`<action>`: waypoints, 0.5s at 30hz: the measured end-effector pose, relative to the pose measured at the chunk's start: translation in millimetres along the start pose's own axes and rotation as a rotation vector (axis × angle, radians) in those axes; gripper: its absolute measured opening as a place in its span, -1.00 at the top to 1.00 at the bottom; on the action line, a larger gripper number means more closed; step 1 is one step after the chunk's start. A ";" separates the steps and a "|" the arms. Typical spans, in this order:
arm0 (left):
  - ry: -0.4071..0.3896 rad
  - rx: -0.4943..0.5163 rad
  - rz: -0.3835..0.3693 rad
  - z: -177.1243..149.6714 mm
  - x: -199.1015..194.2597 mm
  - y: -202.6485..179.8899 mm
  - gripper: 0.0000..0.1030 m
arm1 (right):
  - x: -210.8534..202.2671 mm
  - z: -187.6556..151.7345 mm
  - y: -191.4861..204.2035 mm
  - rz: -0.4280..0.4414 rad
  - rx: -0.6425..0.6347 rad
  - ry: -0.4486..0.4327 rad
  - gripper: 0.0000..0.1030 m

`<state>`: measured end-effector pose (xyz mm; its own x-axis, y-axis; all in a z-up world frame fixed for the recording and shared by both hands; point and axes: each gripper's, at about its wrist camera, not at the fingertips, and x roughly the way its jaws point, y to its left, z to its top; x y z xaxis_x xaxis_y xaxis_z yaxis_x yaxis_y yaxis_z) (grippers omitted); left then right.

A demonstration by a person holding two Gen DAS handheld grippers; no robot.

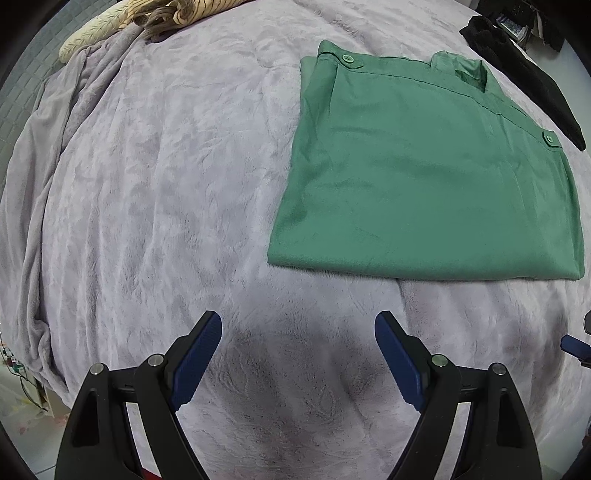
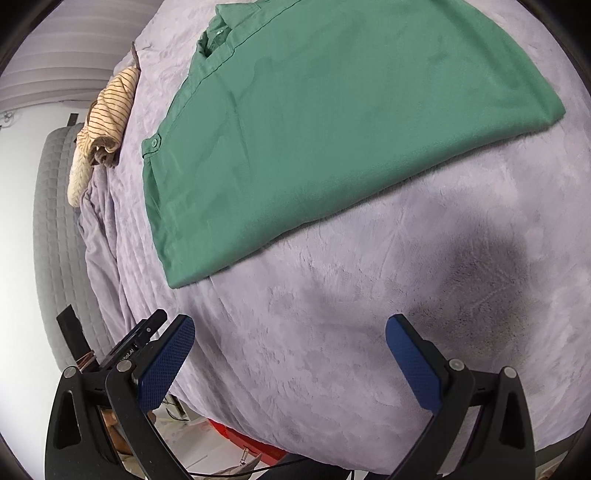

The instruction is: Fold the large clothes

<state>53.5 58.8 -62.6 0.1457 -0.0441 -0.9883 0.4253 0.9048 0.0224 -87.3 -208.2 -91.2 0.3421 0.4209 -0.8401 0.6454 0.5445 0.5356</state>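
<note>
A green garment (image 1: 424, 173) with buttoned tabs lies folded flat into a rectangle on the lilac fleece blanket (image 1: 166, 184). It also shows in the right wrist view (image 2: 314, 122). My left gripper (image 1: 298, 325) is open and empty, above the bare blanket in front of the garment's near edge. My right gripper (image 2: 290, 332) is open and empty, above the blanket (image 2: 369, 314) short of the garment's near edge. A blue part of the right gripper (image 1: 574, 347) shows at the right edge of the left wrist view.
A striped beige garment (image 1: 177, 14) and a cream pillow (image 1: 92, 37) lie at the far end of the bed; the garment also shows in the right wrist view (image 2: 110, 107). A black cloth (image 1: 524, 70) lies far right. A grey quilted headboard (image 2: 55, 236) stands left. A red object (image 2: 251, 443) lies on the floor.
</note>
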 end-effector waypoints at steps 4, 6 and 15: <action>0.001 0.002 -0.005 -1.2 1.3 0.3 -0.67 | 4.1 -1.1 1.9 -0.004 -0.003 0.012 -1.00; 0.000 0.001 -0.006 -1.6 2.1 1.0 -0.67 | 6.6 -1.9 3.2 -0.008 -0.003 0.017 -1.00; 0.022 -0.015 -0.018 0.3 13.6 6.3 -0.67 | 16.8 -3.9 4.6 -0.015 0.006 0.033 -0.99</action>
<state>58.5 63.8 -75.8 0.1185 -0.0511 -0.9916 0.4145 0.9100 0.0026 -81.2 -195.8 -102.5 0.3093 0.4367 -0.8448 0.6544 0.5469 0.5223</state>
